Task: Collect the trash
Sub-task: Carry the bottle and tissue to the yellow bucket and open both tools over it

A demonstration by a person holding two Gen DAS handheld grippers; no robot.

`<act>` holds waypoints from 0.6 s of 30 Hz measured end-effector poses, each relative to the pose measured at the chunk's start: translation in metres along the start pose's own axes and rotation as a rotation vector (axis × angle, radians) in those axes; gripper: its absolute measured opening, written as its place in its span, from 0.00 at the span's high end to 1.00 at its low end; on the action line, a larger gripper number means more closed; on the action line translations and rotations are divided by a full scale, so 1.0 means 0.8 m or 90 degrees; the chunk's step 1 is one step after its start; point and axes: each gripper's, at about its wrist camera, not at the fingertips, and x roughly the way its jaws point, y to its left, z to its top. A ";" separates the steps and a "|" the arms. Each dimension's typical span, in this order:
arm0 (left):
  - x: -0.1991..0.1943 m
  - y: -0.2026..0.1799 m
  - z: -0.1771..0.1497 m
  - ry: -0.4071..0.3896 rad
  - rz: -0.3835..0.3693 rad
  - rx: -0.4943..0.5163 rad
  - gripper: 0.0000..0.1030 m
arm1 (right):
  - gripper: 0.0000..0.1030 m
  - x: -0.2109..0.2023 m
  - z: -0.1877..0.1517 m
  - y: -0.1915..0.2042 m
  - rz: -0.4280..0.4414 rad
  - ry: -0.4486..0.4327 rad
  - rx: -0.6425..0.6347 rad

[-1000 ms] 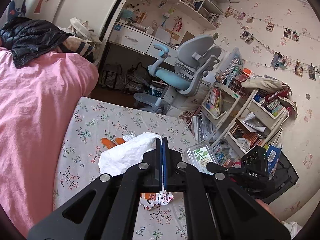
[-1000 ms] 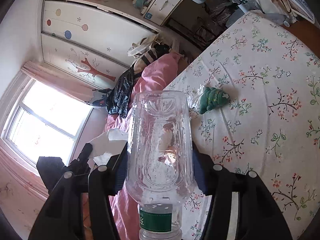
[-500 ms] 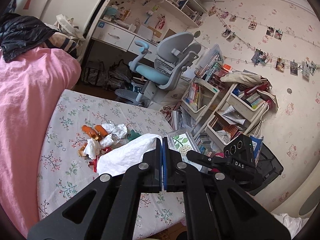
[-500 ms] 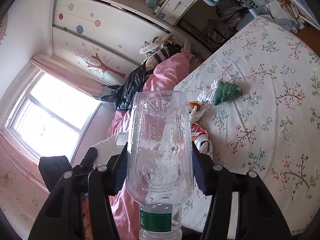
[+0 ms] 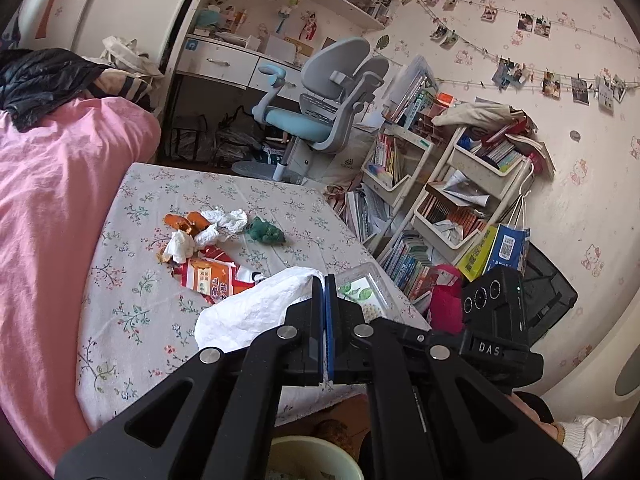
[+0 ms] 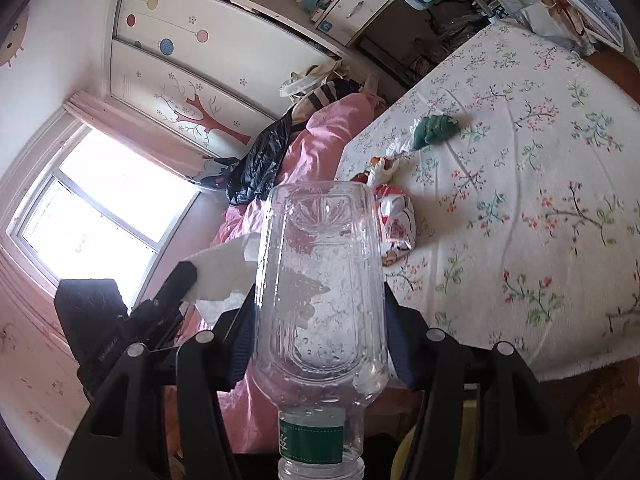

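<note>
My left gripper (image 5: 324, 280) is shut on a white tissue (image 5: 248, 312) and holds it above the near edge of the floral bed (image 5: 132, 312). My right gripper (image 6: 320, 320) is shut on an empty clear plastic bottle (image 6: 320, 300) with a green label, base pointing forward. On the bed lie crumpled tissues (image 5: 224, 220), an orange wrapper (image 5: 180, 222), a red and orange snack bag (image 5: 208, 276) and a green crumpled piece (image 5: 264, 232). A pale green bin (image 5: 312, 460) shows below the left gripper.
A pink duvet (image 5: 48, 208) covers the bed's left side with a black jacket (image 5: 36, 76) on it. A desk chair (image 5: 320, 100), bookshelves (image 5: 452, 184) and a clear box (image 5: 364, 288) stand beyond the bed. The left gripper also shows in the right wrist view (image 6: 176, 284).
Both grippers have pulled back and up from the bed with their loads. More of the bed and the trash pile is in view, and the bin has appeared below.
</note>
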 end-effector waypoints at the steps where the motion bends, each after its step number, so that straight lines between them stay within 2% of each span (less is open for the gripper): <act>1: -0.003 -0.003 -0.005 0.003 -0.002 0.001 0.99 | 0.46 -0.001 -0.010 0.000 -0.009 0.004 -0.004; 6: -0.021 -0.015 -0.031 0.016 -0.018 -0.006 0.99 | 0.46 0.000 -0.076 -0.012 -0.063 0.046 0.000; 9: -0.030 -0.022 -0.049 0.027 -0.027 -0.014 0.99 | 0.46 0.006 -0.111 -0.027 -0.093 0.085 0.028; 14: -0.042 -0.028 -0.078 0.052 -0.049 -0.040 0.99 | 0.46 0.017 -0.138 -0.049 -0.139 0.134 0.056; 18: -0.049 -0.038 -0.104 0.077 -0.060 -0.054 0.99 | 0.39 0.023 -0.147 -0.071 -0.173 0.168 0.093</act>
